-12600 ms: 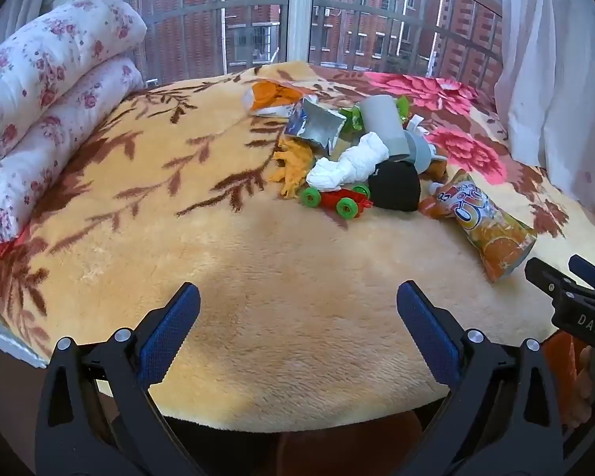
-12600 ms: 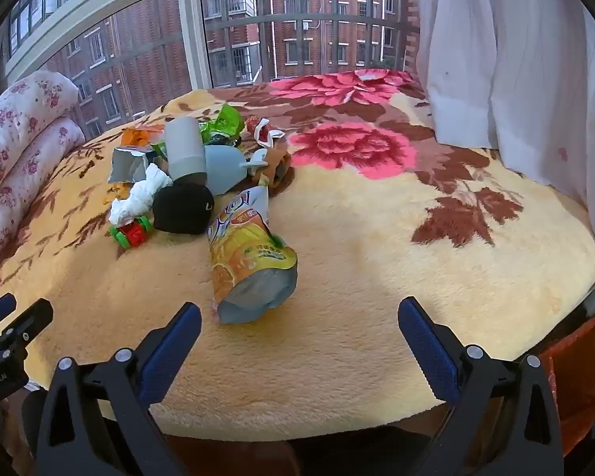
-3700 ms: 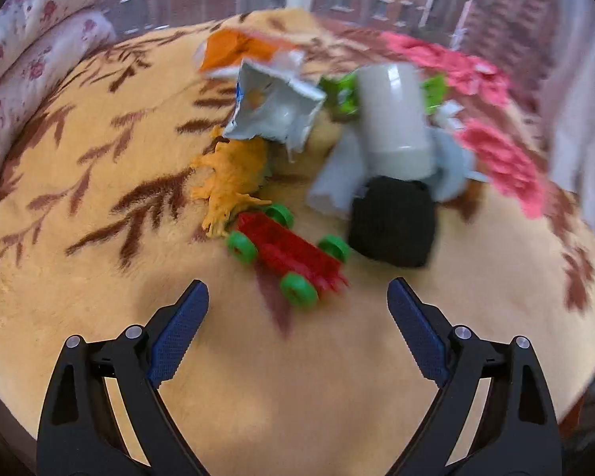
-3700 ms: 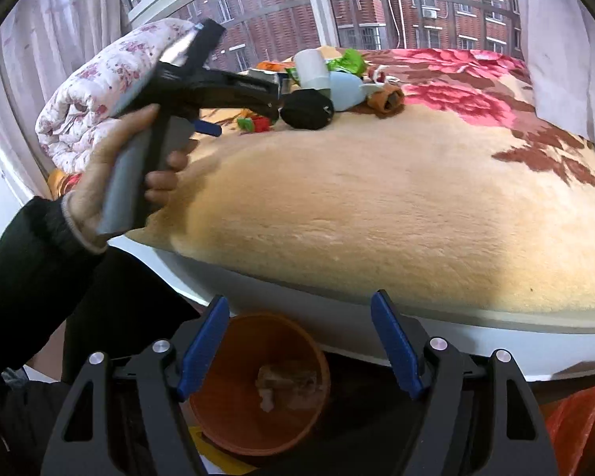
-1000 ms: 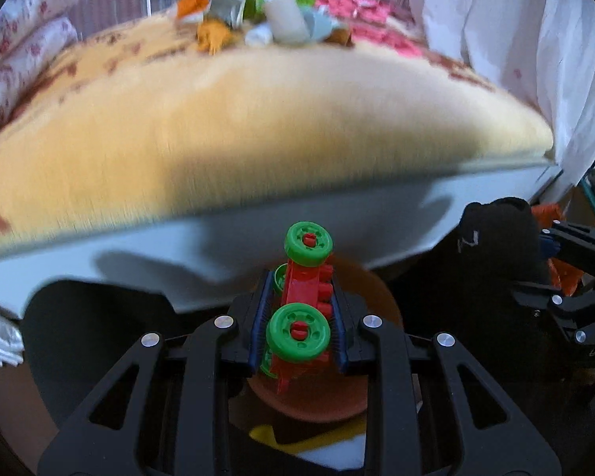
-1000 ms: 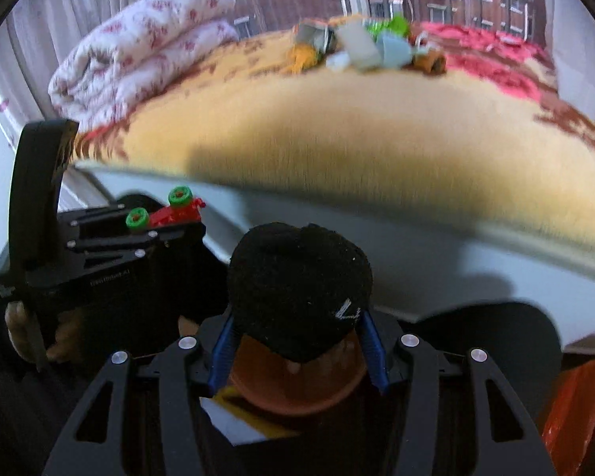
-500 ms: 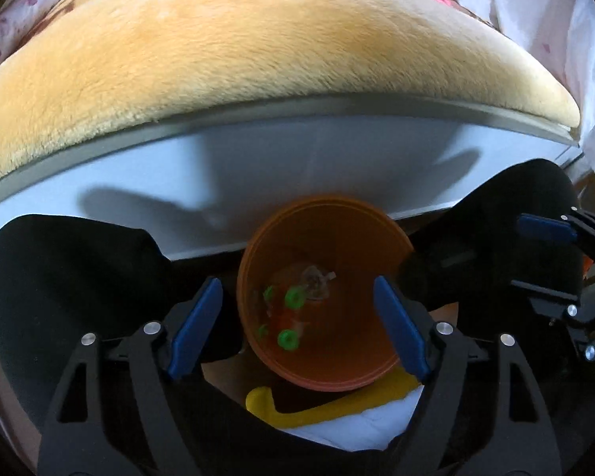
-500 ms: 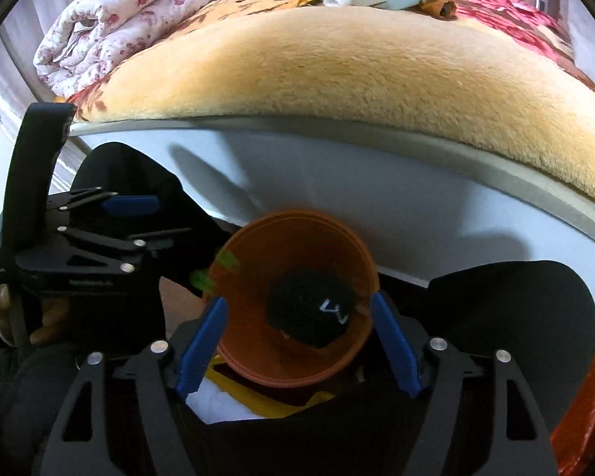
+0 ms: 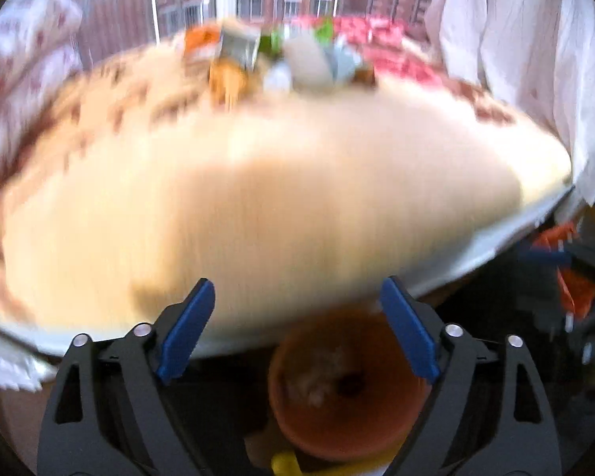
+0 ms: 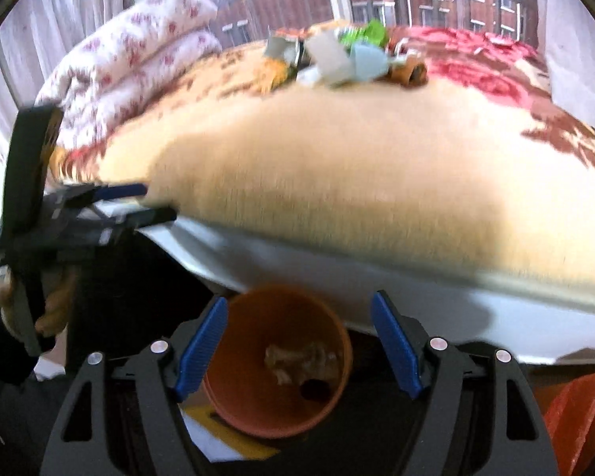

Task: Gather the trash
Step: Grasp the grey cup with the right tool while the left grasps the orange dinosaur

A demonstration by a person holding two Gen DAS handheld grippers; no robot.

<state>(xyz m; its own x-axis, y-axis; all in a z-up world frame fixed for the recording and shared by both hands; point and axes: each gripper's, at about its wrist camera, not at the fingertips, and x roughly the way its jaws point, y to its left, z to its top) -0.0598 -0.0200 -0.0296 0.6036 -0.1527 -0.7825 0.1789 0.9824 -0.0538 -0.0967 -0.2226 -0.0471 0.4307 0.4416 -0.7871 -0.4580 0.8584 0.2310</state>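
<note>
The trash heap (image 10: 337,59), wrappers, a pale cup and crumpled scraps, lies on the bed (image 10: 337,182) well beyond both sets of fingers; it looks light, soft and crushable, best pinched by a loose edge. The left gripper (image 9: 297,341) is opening, nothing between its fingers; the right gripper (image 10: 297,349) gapes empty above the orange bin (image 10: 250,408).

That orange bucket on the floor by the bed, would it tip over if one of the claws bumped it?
Quite possibly. The orange bucket looks like thin plastic, so probably light. It seems to narrow toward its base, which favours tipping. Only a few scraps lie inside, adding little weight. A push at the rim would likely slide or topple it; blur limits certainty.
</note>
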